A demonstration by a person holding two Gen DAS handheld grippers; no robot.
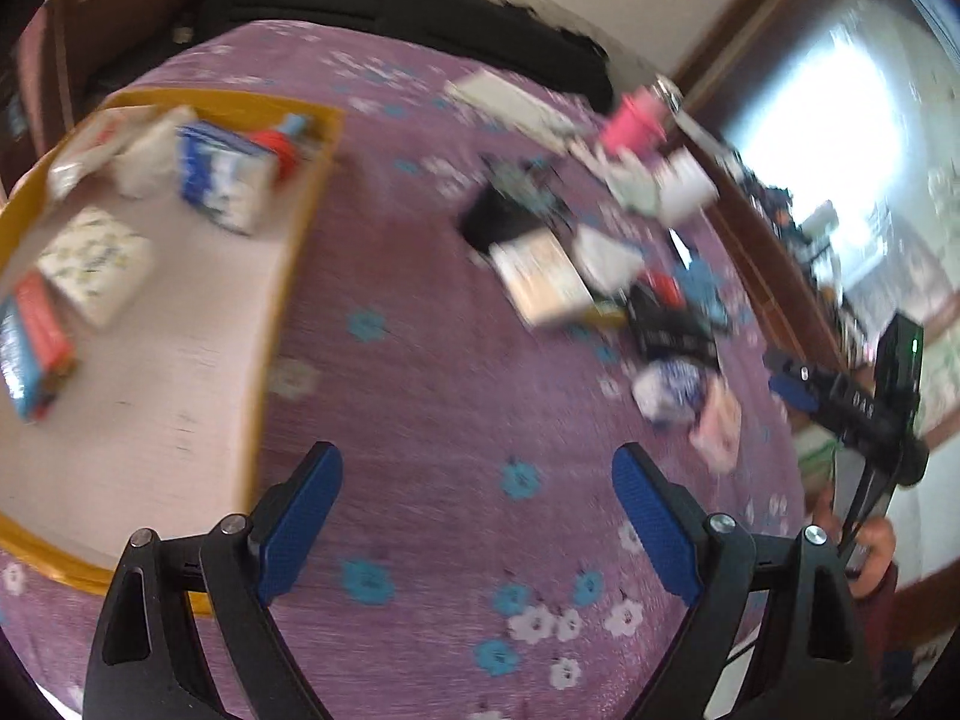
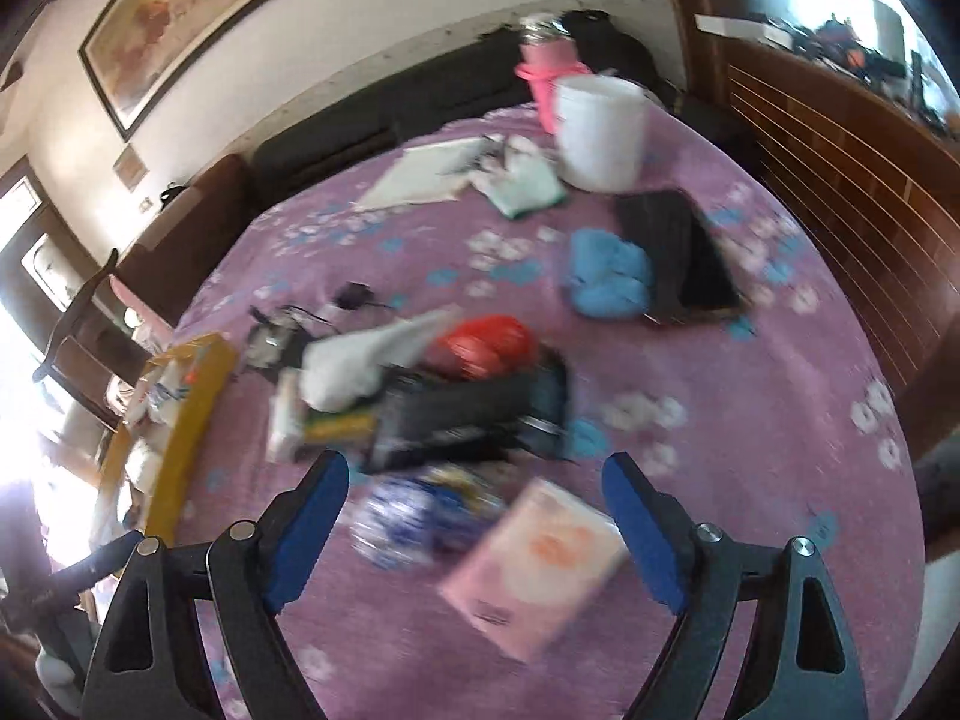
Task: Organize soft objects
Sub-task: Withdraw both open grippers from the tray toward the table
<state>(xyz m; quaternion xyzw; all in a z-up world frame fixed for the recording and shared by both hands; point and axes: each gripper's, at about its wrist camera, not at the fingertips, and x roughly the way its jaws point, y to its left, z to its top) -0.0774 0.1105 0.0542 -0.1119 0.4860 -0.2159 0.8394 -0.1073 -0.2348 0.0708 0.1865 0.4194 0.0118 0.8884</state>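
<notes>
A purple bedspread printed with white and blue flowers (image 1: 432,360) covers the bed, and both grippers hang over it with their blue-padded fingers spread wide and nothing between them.

The left gripper (image 1: 477,516) is above bare cloth, just beside the near corner of a shallow yellow-rimmed cardboard tray (image 1: 282,324) that sits at the left side of the bed. In the tray lie a white floral tissue pack (image 1: 96,264), a blue-and-white pack (image 1: 225,180), a red-and-blue pack (image 1: 33,348) at its left edge, and some white plastic-wrapped items at its far end, too blurred to name.

The right gripper (image 2: 477,516) is over the clutter in the middle of the bed. A pink soft tissue pack (image 2: 534,564) lies on the cloth below its fingers, closer to the right one, untouched as far as I can see. Just beside it is a blue-and-white patterned soft bundle (image 2: 408,519), nearer the left finger. Beyond them sit a black pouch (image 2: 468,414), a red plastic bag (image 2: 489,342) and a white crumpled bag (image 2: 366,360), all heaped together. Farther toward the headboard lie a light blue fluffy cloth (image 2: 609,273) against a black flat case (image 2: 675,252), a white round tub (image 2: 600,132) and a pink bottle (image 2: 549,84) behind it.
</notes>
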